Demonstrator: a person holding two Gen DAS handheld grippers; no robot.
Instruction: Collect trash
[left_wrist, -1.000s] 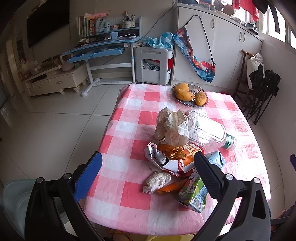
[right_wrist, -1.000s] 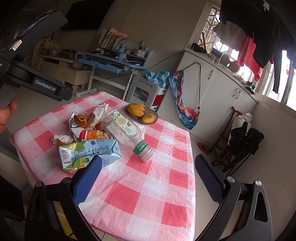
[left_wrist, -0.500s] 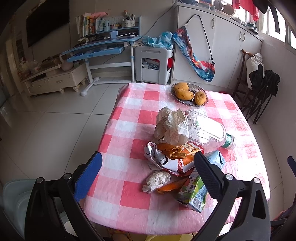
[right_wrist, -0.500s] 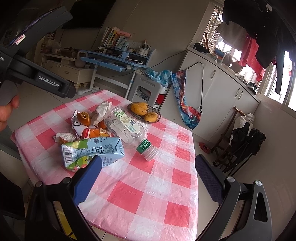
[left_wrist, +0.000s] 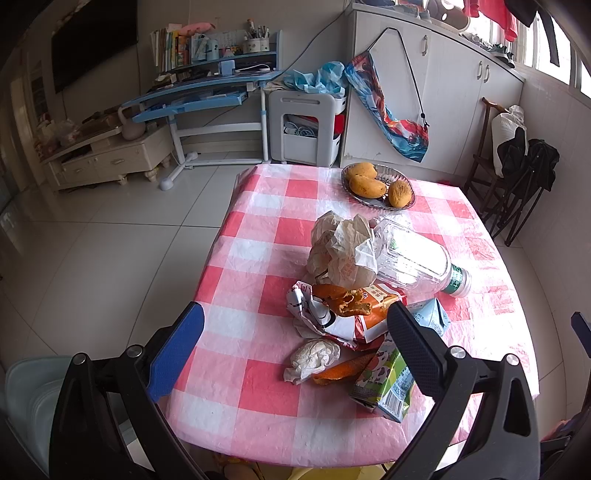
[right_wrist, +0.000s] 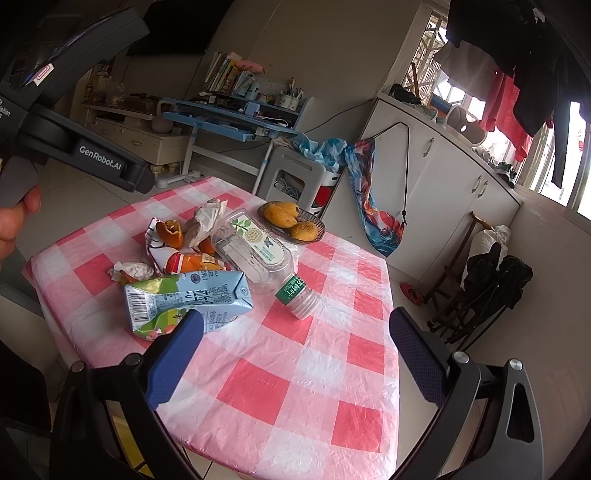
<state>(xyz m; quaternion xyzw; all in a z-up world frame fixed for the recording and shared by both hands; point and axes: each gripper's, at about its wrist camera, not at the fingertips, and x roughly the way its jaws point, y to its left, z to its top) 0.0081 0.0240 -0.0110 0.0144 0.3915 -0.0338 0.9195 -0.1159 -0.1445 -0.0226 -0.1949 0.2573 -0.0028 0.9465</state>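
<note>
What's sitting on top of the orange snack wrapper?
A piece of orange peel lies on the snack wrapper, with crumpled paper behind it. Whatever is under the wrapper is hidden.

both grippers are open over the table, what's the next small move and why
Probably ease the right gripper down and leftward onto the milk carton. It lies flat at the near edge of the trash pile, closest to that gripper's left finger, with bare tablecloth beside it. Neither the right nor the left gripper holds anything yet.
</note>
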